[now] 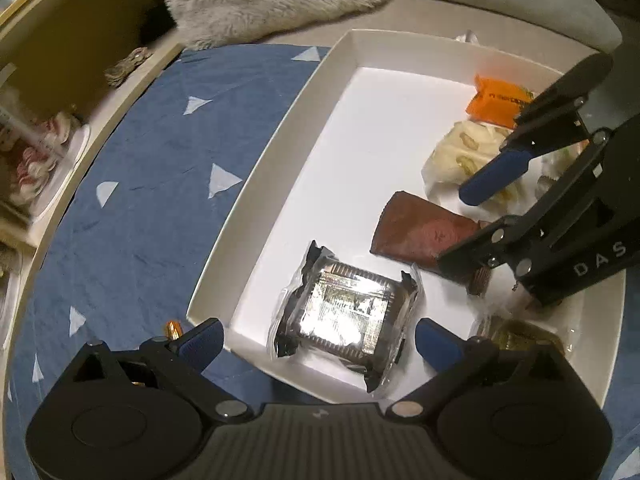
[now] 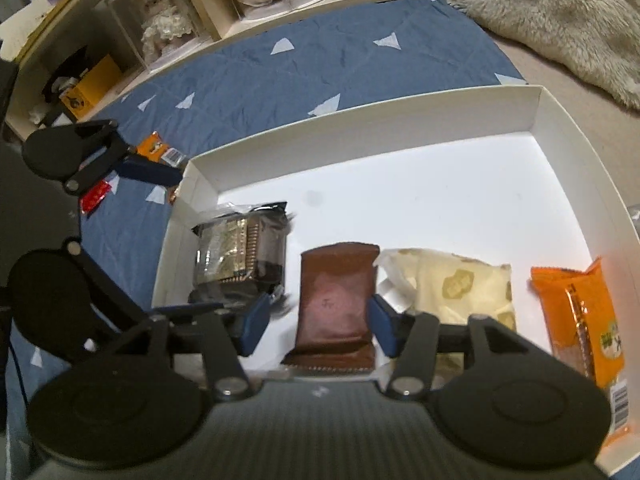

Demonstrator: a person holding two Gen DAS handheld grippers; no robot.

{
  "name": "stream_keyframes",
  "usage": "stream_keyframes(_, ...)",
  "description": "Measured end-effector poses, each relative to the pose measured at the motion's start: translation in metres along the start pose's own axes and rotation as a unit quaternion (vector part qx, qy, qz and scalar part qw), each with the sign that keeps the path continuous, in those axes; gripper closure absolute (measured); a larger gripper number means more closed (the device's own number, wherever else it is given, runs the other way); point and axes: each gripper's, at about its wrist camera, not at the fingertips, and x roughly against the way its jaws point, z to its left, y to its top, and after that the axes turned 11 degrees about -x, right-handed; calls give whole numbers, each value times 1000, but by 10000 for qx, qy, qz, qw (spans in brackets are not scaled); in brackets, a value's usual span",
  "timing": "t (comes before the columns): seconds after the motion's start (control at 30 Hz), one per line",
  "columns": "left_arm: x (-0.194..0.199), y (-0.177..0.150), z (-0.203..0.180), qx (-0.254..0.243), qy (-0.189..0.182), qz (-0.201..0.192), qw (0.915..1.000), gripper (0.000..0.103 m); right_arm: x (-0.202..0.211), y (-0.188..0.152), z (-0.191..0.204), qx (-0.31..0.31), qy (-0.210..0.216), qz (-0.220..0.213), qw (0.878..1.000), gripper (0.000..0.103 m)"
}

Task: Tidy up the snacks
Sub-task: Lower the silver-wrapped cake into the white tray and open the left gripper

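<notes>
Now lined up in white box (image 2: 400,120): left tongs (image 1: 318,338) spread wide around silver biscuit pack (image 1: 344,312), right tongs (image 2: 316,322) apart beside brown packet (image 2: 336,300), not pinching.

A shallow box (image 2: 372,120) is set on a patterned cloth (image 2: 280,76), and four packets are lined up in it along its near side in the right wrist view. From left to right are found a foil-wrapped snack (image 2: 240,256), a flat packet (image 2: 334,304), a soft pouch (image 2: 448,284) and a long wrapper (image 2: 580,320). Loose small packets (image 2: 160,148) are left on the cloth outside the box's left wall, and shelves (image 2: 168,28) are ranged behind the cloth.
</notes>
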Motion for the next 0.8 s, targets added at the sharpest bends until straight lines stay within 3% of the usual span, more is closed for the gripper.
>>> stream_keyframes(0.53, 37, -24, -26, 708, -99, -248, 9971, 2, 38, -16, 4, 141, -122, -322, 9993, 42)
stream_keyframes(0.8, 61, -41, -36, 1013, 46, -375, 9941, 2, 58, -28, 7, 139, -202, -498, 9985, 41)
